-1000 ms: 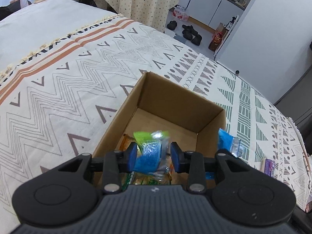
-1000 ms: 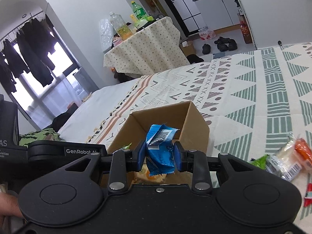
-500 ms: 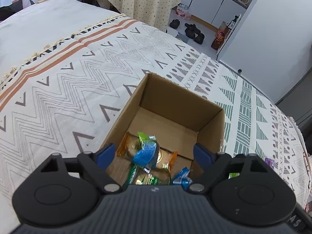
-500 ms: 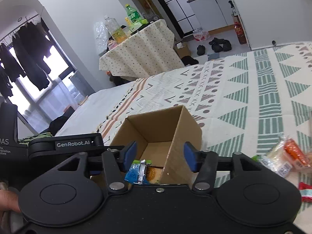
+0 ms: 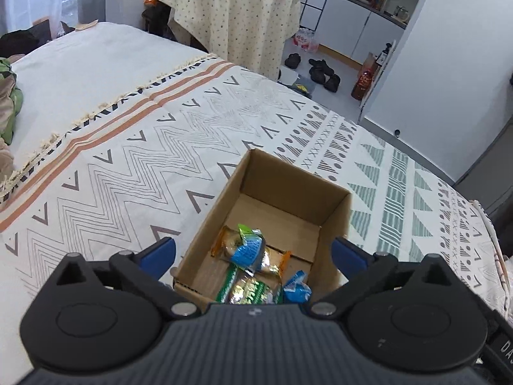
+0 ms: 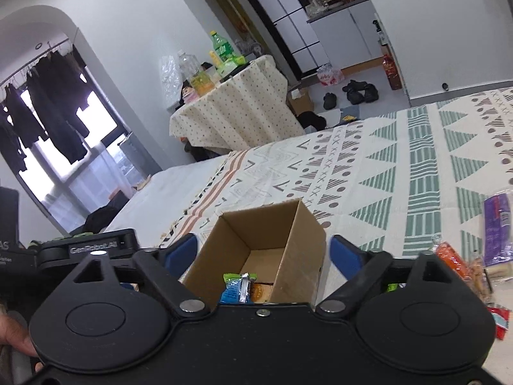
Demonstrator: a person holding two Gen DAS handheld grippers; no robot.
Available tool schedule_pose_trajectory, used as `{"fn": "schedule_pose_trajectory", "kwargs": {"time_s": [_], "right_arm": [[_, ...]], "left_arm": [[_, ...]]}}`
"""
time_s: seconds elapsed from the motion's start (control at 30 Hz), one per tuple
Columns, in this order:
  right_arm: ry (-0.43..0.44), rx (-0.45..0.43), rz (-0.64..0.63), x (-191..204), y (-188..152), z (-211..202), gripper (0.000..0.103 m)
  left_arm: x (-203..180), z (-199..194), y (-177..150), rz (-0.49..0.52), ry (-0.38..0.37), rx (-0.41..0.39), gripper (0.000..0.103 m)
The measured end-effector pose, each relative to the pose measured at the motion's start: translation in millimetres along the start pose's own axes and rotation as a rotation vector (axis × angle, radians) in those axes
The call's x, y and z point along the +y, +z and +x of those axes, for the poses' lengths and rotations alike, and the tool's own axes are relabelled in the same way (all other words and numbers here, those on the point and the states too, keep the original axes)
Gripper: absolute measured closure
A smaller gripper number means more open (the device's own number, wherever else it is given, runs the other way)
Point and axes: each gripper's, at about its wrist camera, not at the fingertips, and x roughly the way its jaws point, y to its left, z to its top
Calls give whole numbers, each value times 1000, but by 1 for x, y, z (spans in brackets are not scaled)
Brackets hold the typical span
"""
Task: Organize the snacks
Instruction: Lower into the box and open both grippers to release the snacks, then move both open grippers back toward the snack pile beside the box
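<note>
Snacks [image 5: 253, 266] lie in the cardboard box [image 5: 290, 176]; both tools, left tool [image 5: 253, 253] and right tool [image 6: 261, 250], gape empty above it, and a careless sweep could tip the light box.

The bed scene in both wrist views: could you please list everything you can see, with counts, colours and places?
cardboard box: one, brown, open, on the blanket
snack packets in the box: several, blue, green and orange, at its near end
loose snacks: a few, purple, orange, red, on the blanket right of the box
blanket: one, white with grey, green and rust patterns, covering the bed
side table: one, cream dotted cloth, bottles on top, beyond the bed
shoes: several, black, on the floor
hanging clothes: dark, by the window
left gripper: fingers open, above the box
right gripper: fingers open, above the box
</note>
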Motion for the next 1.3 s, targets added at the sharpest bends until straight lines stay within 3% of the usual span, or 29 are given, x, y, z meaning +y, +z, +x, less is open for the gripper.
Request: {"fn": "schedule_pose_trajectory", "kwargs": {"time_s": [0.13, 0.4, 0.87, 0.97, 1.3], "right_arm": [[-26, -32, -27, 1, 4, -15, 0], [-109, -15, -65, -5, 4, -35, 0], [-105, -57, -100, -19, 26, -97, 0], [-137, -81, -93, -27, 28, -108, 0], [-113, -50, -108, -49, 26, -132, 0]], "left_arm": [[-7, -15, -6, 19, 2, -20, 0], [-16, -36, -21, 9, -17, -48, 0], [-57, -71, -43, 91, -67, -76, 0], [-67, -75, -48, 105, -75, -74, 0], [-91, -78, -67, 103, -85, -51, 0]]}}
